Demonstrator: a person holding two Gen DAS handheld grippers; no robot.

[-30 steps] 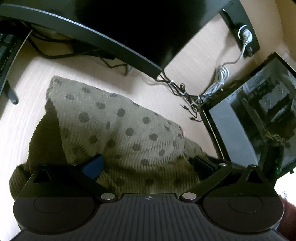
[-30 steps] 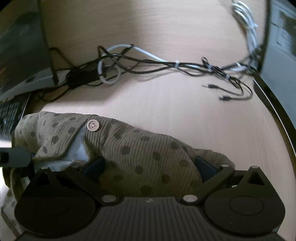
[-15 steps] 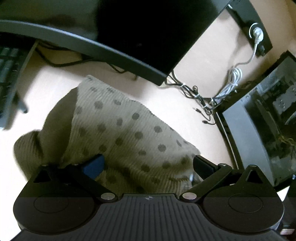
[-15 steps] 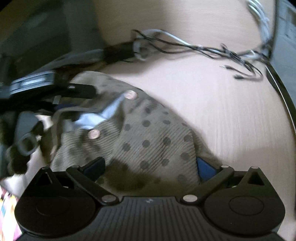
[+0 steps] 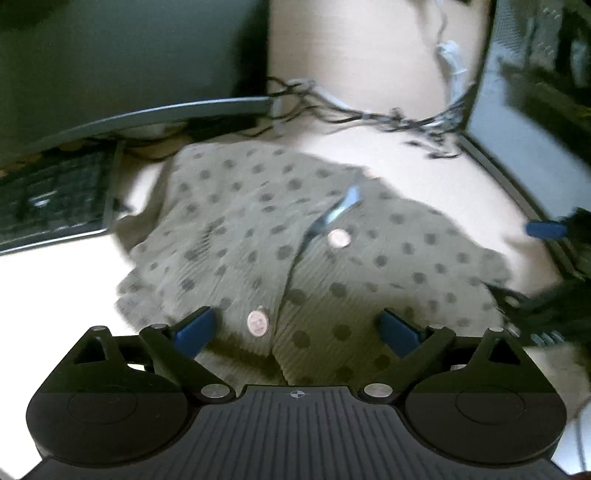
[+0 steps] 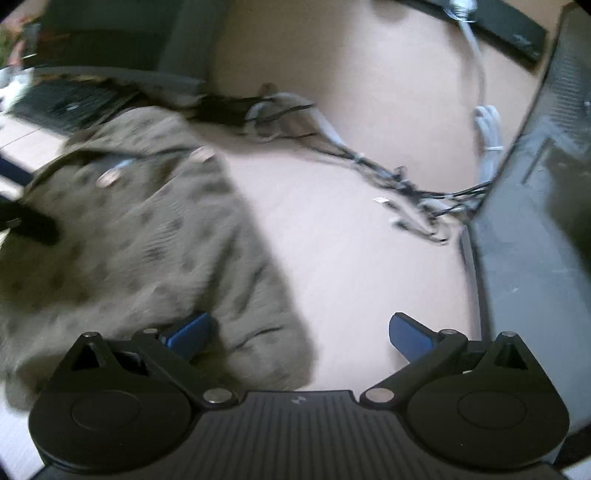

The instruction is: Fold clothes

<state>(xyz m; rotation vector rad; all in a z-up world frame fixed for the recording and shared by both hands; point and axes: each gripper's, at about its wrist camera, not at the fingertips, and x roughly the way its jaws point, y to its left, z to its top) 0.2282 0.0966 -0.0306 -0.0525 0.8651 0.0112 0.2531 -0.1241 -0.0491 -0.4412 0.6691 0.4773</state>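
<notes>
An olive corduroy garment with dark polka dots and pink buttons (image 5: 288, 236) lies spread on the light wooden desk (image 5: 362, 51). My left gripper (image 5: 297, 328) is open just above the garment's near part, holding nothing. My right gripper (image 6: 299, 332) is open at the garment's right edge (image 6: 155, 236); its left pad is over the cloth and its right pad is over bare desk (image 6: 351, 266). Part of the right gripper (image 5: 546, 229) shows at the right of the left wrist view.
A monitor (image 5: 110, 55) and keyboard (image 5: 51, 195) stand at the back left. A tangle of cables (image 6: 388, 177) runs across the back. A dark computer case (image 6: 535, 221) stands at the right, and a power strip (image 6: 509, 29) lies at the far back.
Both grippers have let go of the garment and pulled back. The garment now lies spread flat with its button front up. Both views are blurred by motion.
</notes>
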